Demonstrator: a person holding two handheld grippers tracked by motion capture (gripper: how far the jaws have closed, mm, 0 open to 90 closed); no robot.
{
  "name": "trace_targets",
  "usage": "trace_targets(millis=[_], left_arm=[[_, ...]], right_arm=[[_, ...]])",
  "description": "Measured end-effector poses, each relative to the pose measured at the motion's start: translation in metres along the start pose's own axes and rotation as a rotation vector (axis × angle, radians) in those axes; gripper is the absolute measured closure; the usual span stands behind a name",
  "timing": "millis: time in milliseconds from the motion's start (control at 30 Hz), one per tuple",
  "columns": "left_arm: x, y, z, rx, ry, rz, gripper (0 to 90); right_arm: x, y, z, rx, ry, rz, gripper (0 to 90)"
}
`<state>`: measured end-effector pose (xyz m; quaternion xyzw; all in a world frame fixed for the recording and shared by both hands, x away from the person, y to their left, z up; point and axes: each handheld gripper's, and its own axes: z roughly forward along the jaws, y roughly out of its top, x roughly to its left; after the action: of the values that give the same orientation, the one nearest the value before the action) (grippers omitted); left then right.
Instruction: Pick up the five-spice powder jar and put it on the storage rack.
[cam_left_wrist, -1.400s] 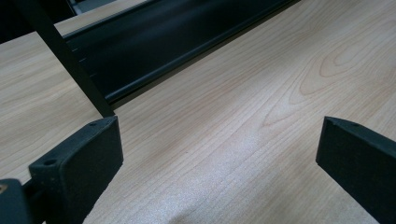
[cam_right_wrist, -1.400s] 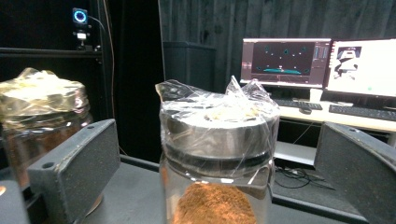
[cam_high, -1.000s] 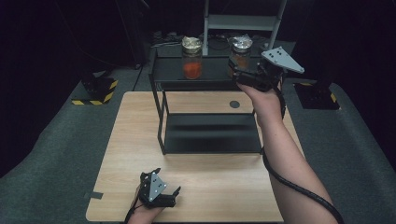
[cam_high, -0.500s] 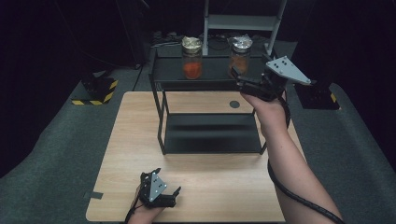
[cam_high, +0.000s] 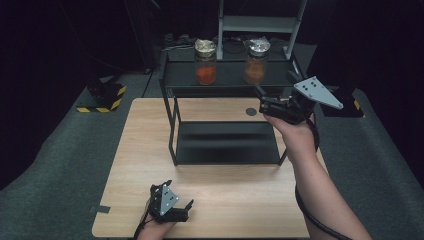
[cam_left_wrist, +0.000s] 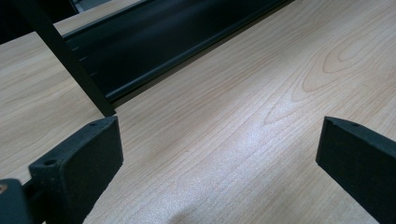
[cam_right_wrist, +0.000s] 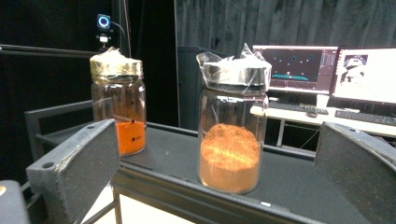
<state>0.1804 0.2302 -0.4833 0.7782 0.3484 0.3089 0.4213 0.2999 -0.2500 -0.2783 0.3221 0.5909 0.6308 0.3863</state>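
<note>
Two glass jars stand on the top shelf of a black rack (cam_high: 227, 76). One has a gold foil lid and red-orange powder (cam_high: 205, 63) (cam_right_wrist: 118, 109). The other has a silver lid and orange-brown powder (cam_high: 256, 62) (cam_right_wrist: 231, 140). My right gripper (cam_high: 261, 98) (cam_right_wrist: 218, 140) hovers open just in front of the shelf's right end, facing the silver-lidded jar, a little short of it, with nothing between its jaws. My left gripper (cam_high: 187, 209) (cam_left_wrist: 219, 135) rests open and empty on the wooden table (cam_high: 145, 150) near its front edge.
The rack's lower shelf (cam_high: 227, 142) (cam_left_wrist: 163, 42) lies near the tabletop, and a front leg (cam_left_wrist: 70, 60) stands close to my left jaw. A dark round mark (cam_high: 251, 111) sits on the table behind the rack. Monitors (cam_right_wrist: 327, 70) glow in the background.
My right gripper has drawn back toward the person and lower, away from the silver-lidded jar, which stays on the top shelf. The left gripper has not moved.
</note>
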Motion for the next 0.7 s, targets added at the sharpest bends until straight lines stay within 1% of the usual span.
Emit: trace_targets(millis=[367, 433, 500, 700], left_arm=[[-0.001, 0.0, 0.0, 0.001, 0.0, 0.006, 0.9], [0.0, 0.0, 0.0, 0.001, 0.0, 0.005, 0.9], [-0.001, 0.0, 0.0, 0.001, 0.0, 0.005, 0.9], [-0.001, 0.0, 0.0, 0.001, 0.002, 0.006, 0.9]], right_arm=[[0.004, -0.011, -0.018, 0.007, 0.015, -0.023, 0.0], [0.006, -0.017, -0.024, 0.015, 0.015, -0.032, 0.0], [0.006, -0.019, -0.026, 0.017, 0.016, -0.036, 0.0], [0.008, -0.032, -0.038, 0.03, 0.021, -0.062, 0.0]])
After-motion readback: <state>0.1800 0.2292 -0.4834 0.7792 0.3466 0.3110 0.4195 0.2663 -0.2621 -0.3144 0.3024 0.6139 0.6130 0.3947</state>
